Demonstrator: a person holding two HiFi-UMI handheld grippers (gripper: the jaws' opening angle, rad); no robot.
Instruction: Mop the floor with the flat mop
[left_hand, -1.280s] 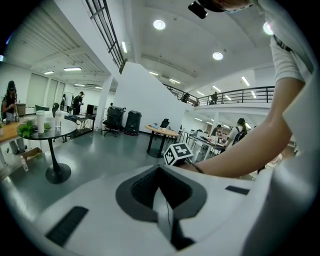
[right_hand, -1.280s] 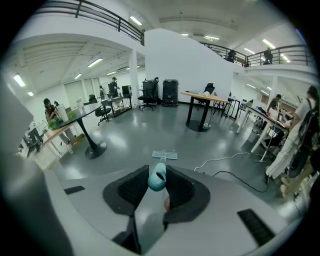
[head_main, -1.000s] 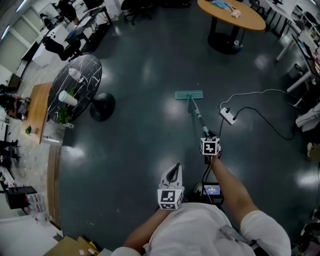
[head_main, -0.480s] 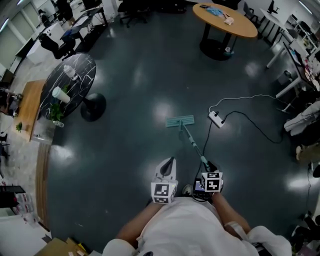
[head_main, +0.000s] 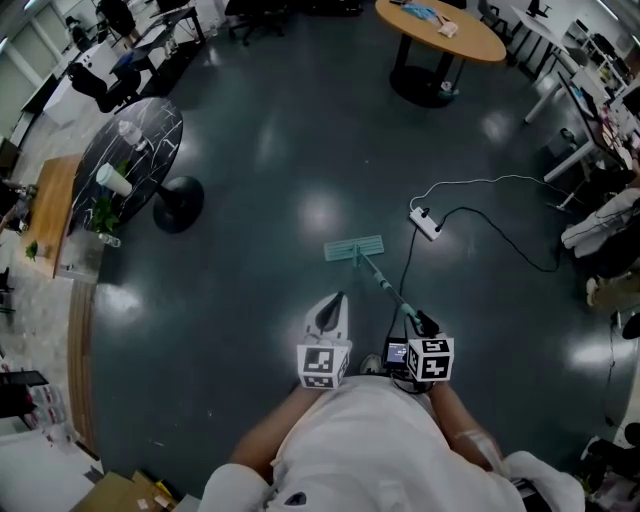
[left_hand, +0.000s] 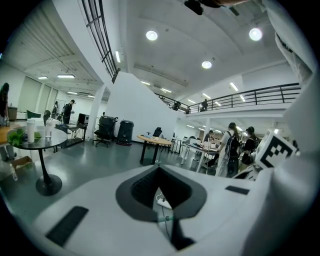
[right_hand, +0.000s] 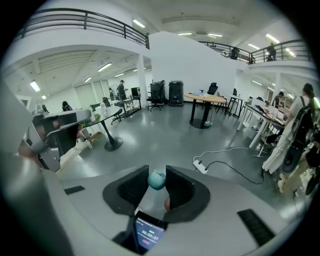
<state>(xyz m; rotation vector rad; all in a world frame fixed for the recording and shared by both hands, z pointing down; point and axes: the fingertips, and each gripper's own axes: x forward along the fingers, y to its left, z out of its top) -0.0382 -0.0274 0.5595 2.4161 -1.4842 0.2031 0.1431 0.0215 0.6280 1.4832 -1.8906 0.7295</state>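
Dark, glossy floor (head_main: 250, 180) spreads wide open, a black round table (head_main: 140, 150) well off at its left edge. Left gripper (head_main: 337, 300) hangs with jaws together, empty. Mop head (head_main: 353, 250) lies flat on the floor just ahead, its handle (head_main: 385, 285) clamped in the right gripper (head_main: 423, 322); a power strip (head_main: 425, 223) lies near, rightward
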